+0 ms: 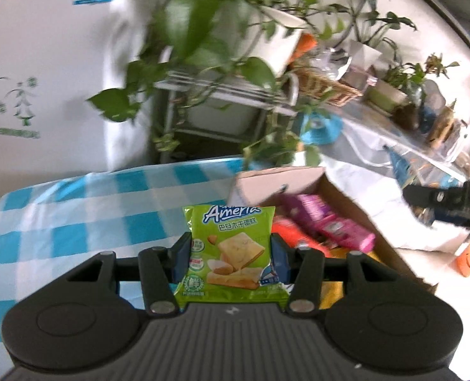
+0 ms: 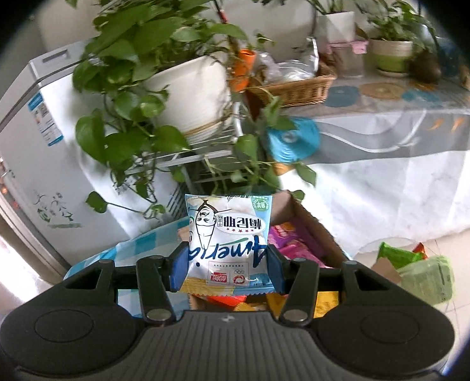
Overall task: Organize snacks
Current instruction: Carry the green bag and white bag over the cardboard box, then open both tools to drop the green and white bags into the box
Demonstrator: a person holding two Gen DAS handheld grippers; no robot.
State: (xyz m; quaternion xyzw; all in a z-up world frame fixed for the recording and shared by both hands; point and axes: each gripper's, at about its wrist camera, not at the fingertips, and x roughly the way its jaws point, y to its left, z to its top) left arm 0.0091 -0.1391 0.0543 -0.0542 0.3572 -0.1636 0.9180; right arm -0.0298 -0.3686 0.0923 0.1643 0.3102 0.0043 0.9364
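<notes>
Left wrist shows the left gripper point(image 1: 230, 254) clamping a green packet point(image 1: 231, 254), the right gripper point(image 2: 227, 263) a white packet point(image 2: 228, 241), probably bound for sorting beside the cardboard box point(image 1: 355, 212).

Left hand-held gripper point(image 1: 231, 255) grips a green packet point(image 1: 231, 254) upright — above the checked counter point(image 1: 85, 219); carton point(image 1: 346, 209) at right.

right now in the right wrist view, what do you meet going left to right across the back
white fridge → white pot of trailing ivy → wicker basket → green and white plant pot
</notes>
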